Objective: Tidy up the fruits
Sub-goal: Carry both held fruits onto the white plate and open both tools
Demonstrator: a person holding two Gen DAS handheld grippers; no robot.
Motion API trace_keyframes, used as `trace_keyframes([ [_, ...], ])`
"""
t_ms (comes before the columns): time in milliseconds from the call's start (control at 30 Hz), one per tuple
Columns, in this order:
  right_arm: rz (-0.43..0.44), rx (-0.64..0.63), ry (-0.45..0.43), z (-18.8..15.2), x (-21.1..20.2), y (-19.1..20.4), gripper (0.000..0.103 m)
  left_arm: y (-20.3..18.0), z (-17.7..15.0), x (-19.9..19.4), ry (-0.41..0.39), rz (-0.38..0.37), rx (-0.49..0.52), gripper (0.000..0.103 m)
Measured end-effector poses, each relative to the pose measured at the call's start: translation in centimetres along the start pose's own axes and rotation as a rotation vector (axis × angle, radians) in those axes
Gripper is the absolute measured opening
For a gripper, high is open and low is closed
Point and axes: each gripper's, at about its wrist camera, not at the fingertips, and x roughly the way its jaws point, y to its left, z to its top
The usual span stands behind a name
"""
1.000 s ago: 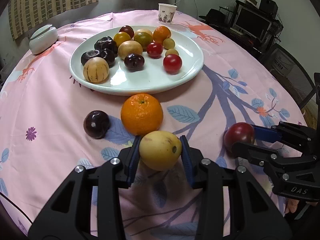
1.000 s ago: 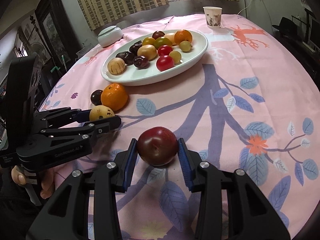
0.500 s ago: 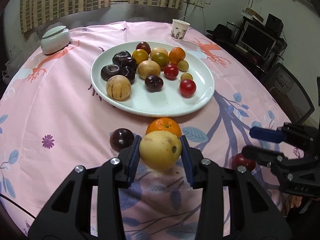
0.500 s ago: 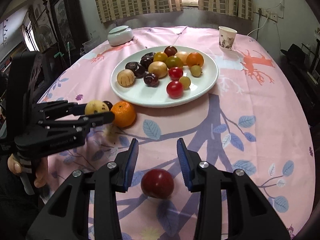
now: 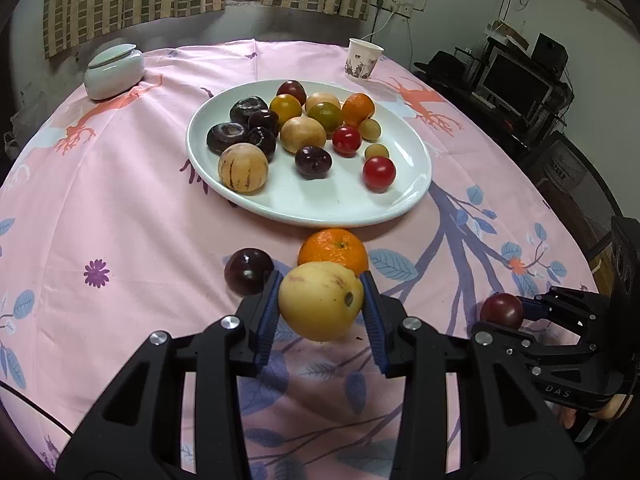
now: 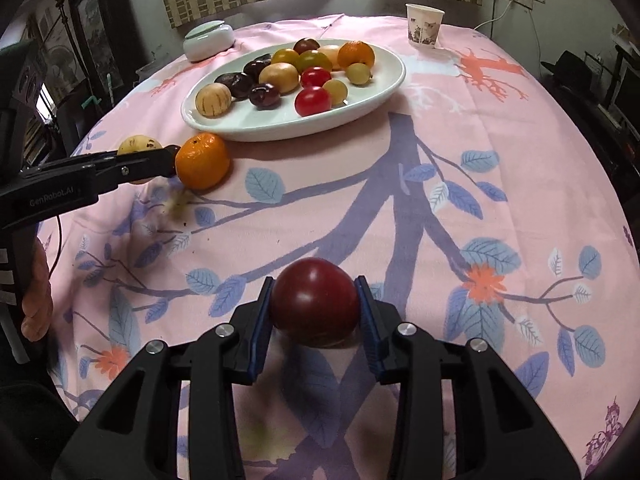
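My left gripper [image 5: 320, 304] is shut on a yellow fruit [image 5: 320, 300], held just above the cloth in front of an orange [image 5: 332, 248] and a dark plum [image 5: 248, 272]. Behind them, a white plate [image 5: 360, 220] holds several fruits. My right gripper [image 6: 316, 304] is shut on a dark red fruit [image 6: 316, 302], low over the cloth near the table's front. In the left wrist view, that right gripper [image 5: 506, 314] and red fruit [image 5: 502, 310] appear at the lower right. The right wrist view shows the left gripper [image 6: 160, 158] with the yellow fruit [image 6: 138, 146] beside the orange [image 6: 202, 160].
A paper cup [image 5: 362, 60] stands behind the plate and a lidded white jar [image 5: 114, 70] sits at the far left. The round table wears a pink flowered cloth. A monitor [image 5: 516, 80] and a chair stand off the right edge. A hand [image 6: 36, 300] holds the left gripper.
Half a second ago the right gripper was up with the red fruit lying on the cloth below it. It has come down and the fruit is between its pads again. The left gripper rose slightly with the yellow fruit.
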Motion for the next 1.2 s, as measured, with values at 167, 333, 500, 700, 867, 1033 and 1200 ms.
trace_keyframes([
  [167, 0.028, 0.018, -0.007, 0.2, -0.7, 0.0, 0.039, -0.1, 0.2, -0.4, -0.005, 0.001, 0.003, 0.04],
  [333, 0.062, -0.012, -0.022, 2.9, -0.6, 0.6, 0.039, 0.0, 2.0, -0.3, 0.005, 0.021, -0.003, 0.04],
  [500, 0.069, -0.06, -0.057, 8.5, -0.2, 1.4, 0.039, 0.5, 6.7, 0.9, 0.012, 0.044, -0.021, 0.04],
  [700, 0.024, -0.067, -0.084, 15.9, 2.1, 1.5, 0.039, 1.3, 12.0, 3.0, -0.016, 0.066, -0.091, 0.04],
  [867, -0.005, -0.016, -0.134, 17.3, 4.6, -0.3, 0.039, 2.3, 11.7, 5.0, -0.007, 0.071, -0.132, 0.04],
  [1033, -0.019, -0.013, -0.103, 17.2, 6.7, -1.0, 0.039, 3.3, 11.3, 6.8, 0.027, 0.066, -0.157, 0.04],
  [1200, -0.055, -0.035, -0.136, 17.6, 7.3, -1.0, 0.04, 3.0, 11.6, 6.4, -0.006, 0.068, -0.146, 0.04],
])
